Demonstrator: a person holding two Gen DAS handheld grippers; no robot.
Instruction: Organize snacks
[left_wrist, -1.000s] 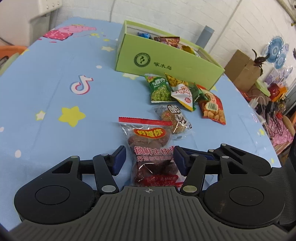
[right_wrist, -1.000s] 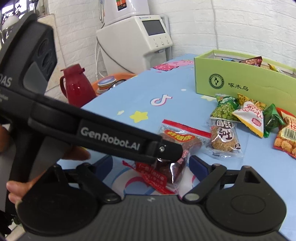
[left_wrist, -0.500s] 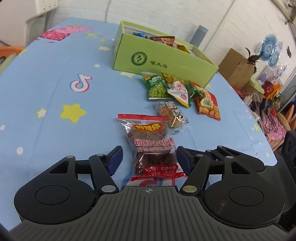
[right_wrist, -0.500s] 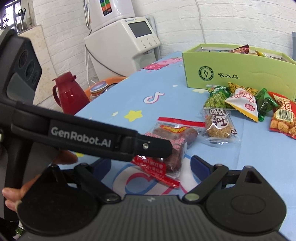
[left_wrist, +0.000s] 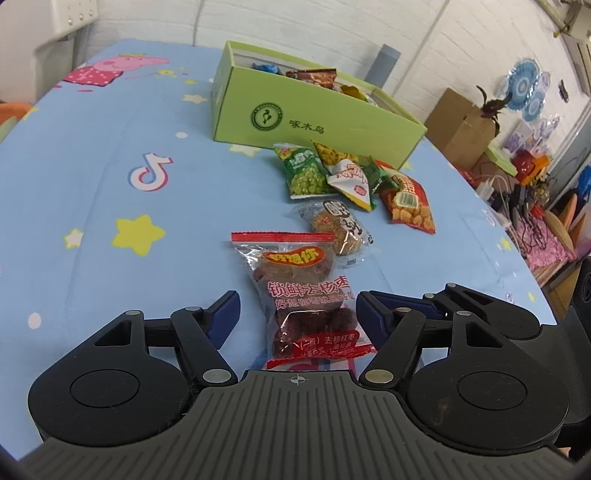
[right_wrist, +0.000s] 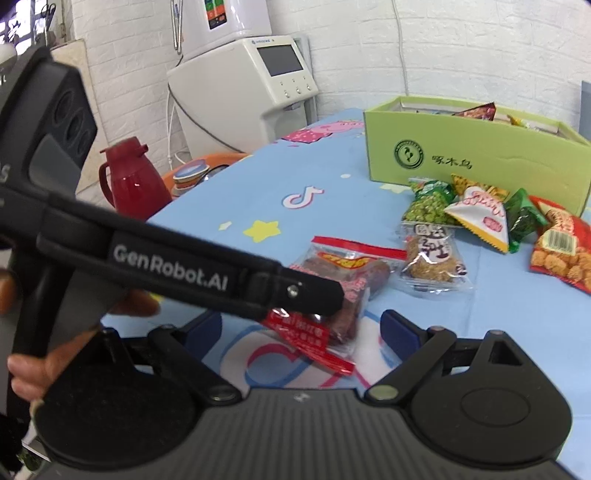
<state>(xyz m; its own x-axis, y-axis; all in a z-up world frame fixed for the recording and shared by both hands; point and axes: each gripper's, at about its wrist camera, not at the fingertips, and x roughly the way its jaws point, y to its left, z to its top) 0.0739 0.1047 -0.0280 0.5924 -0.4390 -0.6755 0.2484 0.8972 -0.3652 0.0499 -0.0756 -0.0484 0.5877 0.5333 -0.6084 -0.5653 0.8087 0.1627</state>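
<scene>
A clear packet of dark red dates lies flat on the blue tablecloth. My left gripper is open around its near end, and the blue pads stand off the wrapper on both sides. In the right wrist view the same packet lies ahead, partly hidden behind the left gripper's black finger. My right gripper is open and holds nothing. Further back stands the green box with several snacks inside. In front of it lie a green pea packet, a white triangular packet, a red packet and a wrapped brown cake.
A red jug and a white machine stand beyond the table's left edge. A cardboard box and cluttered goods sit past the right edge. A hand grips the left tool's handle.
The left jaws have widened off the date packet, which now lies flat on the cloth. The right gripper has stayed open and nearly still.
</scene>
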